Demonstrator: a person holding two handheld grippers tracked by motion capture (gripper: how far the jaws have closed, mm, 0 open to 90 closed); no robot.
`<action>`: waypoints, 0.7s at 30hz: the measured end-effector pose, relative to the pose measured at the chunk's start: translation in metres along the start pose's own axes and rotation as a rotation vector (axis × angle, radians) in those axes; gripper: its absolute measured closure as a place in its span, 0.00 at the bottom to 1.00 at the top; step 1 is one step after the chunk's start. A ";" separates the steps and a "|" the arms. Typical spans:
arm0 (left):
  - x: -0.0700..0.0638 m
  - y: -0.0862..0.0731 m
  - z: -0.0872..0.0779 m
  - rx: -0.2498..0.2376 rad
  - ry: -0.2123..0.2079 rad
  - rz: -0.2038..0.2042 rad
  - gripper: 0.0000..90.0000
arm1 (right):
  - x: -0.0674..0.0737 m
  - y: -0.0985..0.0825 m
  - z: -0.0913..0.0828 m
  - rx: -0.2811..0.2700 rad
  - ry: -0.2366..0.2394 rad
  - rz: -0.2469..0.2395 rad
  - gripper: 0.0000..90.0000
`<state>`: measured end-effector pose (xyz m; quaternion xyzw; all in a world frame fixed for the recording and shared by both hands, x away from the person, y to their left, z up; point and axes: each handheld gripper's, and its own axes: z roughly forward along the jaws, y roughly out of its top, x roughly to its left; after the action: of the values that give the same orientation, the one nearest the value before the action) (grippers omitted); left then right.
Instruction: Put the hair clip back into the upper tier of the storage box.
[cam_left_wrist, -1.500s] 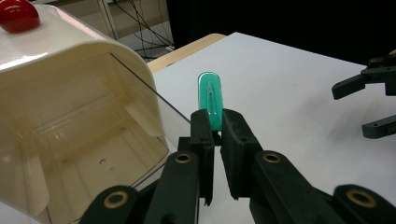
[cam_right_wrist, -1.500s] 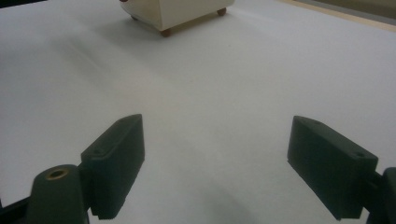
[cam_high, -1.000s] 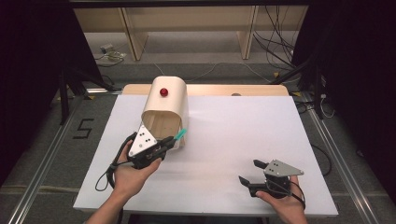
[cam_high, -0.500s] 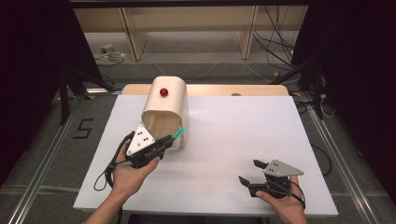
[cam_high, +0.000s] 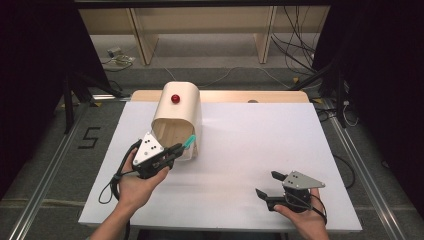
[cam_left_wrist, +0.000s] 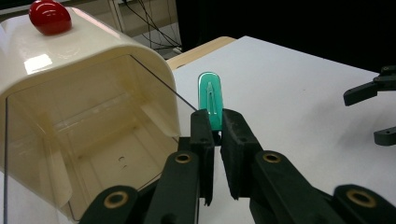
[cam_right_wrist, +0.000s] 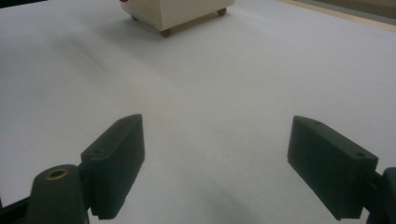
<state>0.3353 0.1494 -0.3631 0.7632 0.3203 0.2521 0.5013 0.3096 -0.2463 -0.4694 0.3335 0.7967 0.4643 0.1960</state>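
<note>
Left gripper (cam_high: 175, 149) is clamped on a green handle (cam_left_wrist: 211, 100), held at the open mouth of the cream box (cam_high: 176, 117) with the red knob (cam_high: 175, 98), which stands at the left rear of the white desk (cam_high: 260, 145); right gripper (cam_high: 265, 187) rests near the front right edge, jaws wide apart, nothing between them.

Two grippers are at work over the table: the left gripper (cam_high: 176, 150) at about eight o'clock and the right gripper (cam_high: 267, 185) at about five o'clock. One cream box (cam_high: 176, 120) stands near eleven o'clock, with one red knob (cam_high: 175, 98) on its top. One teal handle (cam_left_wrist: 210, 100) sticks out at the box's open front. One white table (cam_high: 260, 135) carries it all. Two hands, one person.
</note>
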 end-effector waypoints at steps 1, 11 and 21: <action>0.000 0.000 0.000 0.000 0.000 0.001 0.92 | 0.000 0.000 0.000 -0.004 0.002 -0.001 0.22; 0.004 0.001 -0.002 -0.002 0.009 -0.003 0.92 | 0.000 0.000 0.000 0.000 0.000 0.001 0.22; 0.007 0.002 -0.004 -0.005 0.017 -0.013 0.92 | -0.001 0.000 0.001 -0.002 0.002 -0.008 0.22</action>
<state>0.3376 0.1558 -0.3597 0.7577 0.3286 0.2562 0.5022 0.3104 -0.2462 -0.4696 0.3295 0.7977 0.4649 0.1973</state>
